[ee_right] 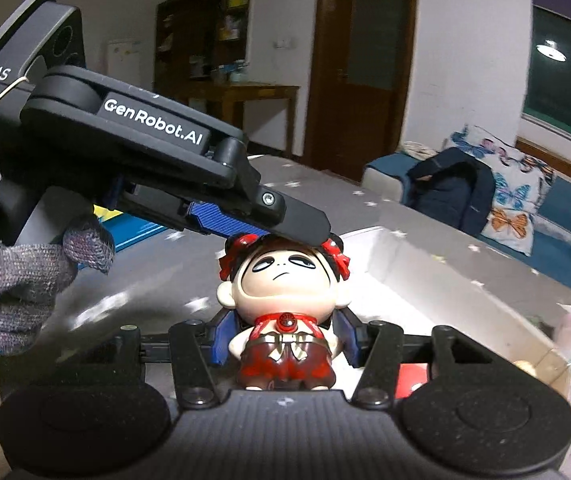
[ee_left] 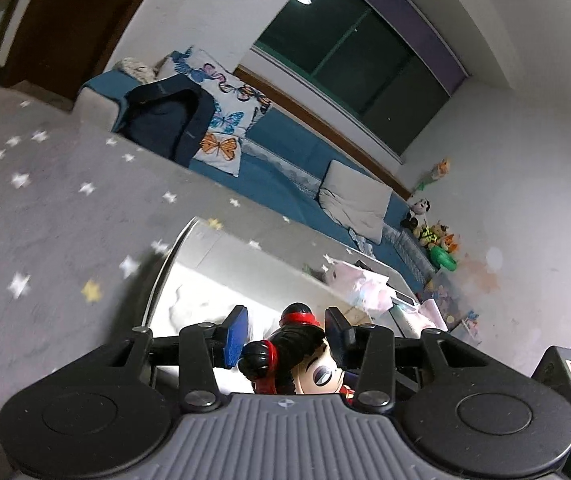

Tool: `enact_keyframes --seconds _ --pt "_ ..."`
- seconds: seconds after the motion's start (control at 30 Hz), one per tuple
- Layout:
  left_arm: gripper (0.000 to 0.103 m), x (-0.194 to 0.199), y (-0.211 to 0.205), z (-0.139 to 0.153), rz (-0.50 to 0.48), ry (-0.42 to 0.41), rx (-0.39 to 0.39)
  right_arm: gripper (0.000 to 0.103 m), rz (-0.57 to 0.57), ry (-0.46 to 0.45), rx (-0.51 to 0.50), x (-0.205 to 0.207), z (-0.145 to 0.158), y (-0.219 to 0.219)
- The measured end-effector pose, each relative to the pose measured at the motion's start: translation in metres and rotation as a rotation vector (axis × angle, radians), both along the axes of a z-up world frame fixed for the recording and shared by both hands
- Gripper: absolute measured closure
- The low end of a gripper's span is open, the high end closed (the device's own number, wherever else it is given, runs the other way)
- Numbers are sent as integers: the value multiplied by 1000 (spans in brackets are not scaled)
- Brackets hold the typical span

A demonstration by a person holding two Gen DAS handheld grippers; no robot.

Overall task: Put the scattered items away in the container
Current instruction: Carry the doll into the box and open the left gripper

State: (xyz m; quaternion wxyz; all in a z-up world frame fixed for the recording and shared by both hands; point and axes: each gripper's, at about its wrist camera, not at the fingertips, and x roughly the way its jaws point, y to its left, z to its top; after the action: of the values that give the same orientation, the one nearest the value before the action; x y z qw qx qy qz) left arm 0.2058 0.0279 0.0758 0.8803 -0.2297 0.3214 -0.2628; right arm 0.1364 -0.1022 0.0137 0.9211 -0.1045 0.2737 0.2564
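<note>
2 grippers, left gripper [ee_left: 287,332] and right gripper [ee_right: 283,336], apparently clamp 1 figurine [ee_right: 283,300].

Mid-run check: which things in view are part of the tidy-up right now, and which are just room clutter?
In the job:
- figurine
- left hand-held gripper, at its head
- right hand-held gripper, around its body
- white container

Just lying about:
- dark backpack
- butterfly cushion
- white pillow
- plush toys

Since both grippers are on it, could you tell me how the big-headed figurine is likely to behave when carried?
The figurine looks rigid and glossy, so it may slip between the pads. Its head is far larger than its body, so it probably tips easily when set down. The left gripper pinches only its hair buns, which could be fragile.
</note>
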Motion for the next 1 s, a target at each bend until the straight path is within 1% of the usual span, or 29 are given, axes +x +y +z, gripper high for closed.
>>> enact_keyframes --seconds 0.13,0.2,0.3,0.43,0.57,0.77,0.87,1.0 --pt "58 30 -15 -2 -9 17 29 51 -29 36 26 28 -4 -14" --pt "58 42 -21 -6 -12 27 49 51 -36 70 41 46 -10 -20" --pt "58 58 -25 -17 -10 62 67 51 -44 126 61 65 -20 -25" --pt "58 80 -27 -33 -7 118 93 51 -50 187 57 83 -37 -26" --pt "58 85 -32 -41 -7 132 127 51 -54 228 50 88 -46 -26" --pt "58 86 -35 -45 -4 133 170 51 -57 293 33 106 -51 -24" --pt "58 85 -39 -45 -2 126 207 51 -62 310 1 108 -53 -19" --pt "58 82 -44 -45 -10 112 227 51 -57 330 -34 108 -55 -12"
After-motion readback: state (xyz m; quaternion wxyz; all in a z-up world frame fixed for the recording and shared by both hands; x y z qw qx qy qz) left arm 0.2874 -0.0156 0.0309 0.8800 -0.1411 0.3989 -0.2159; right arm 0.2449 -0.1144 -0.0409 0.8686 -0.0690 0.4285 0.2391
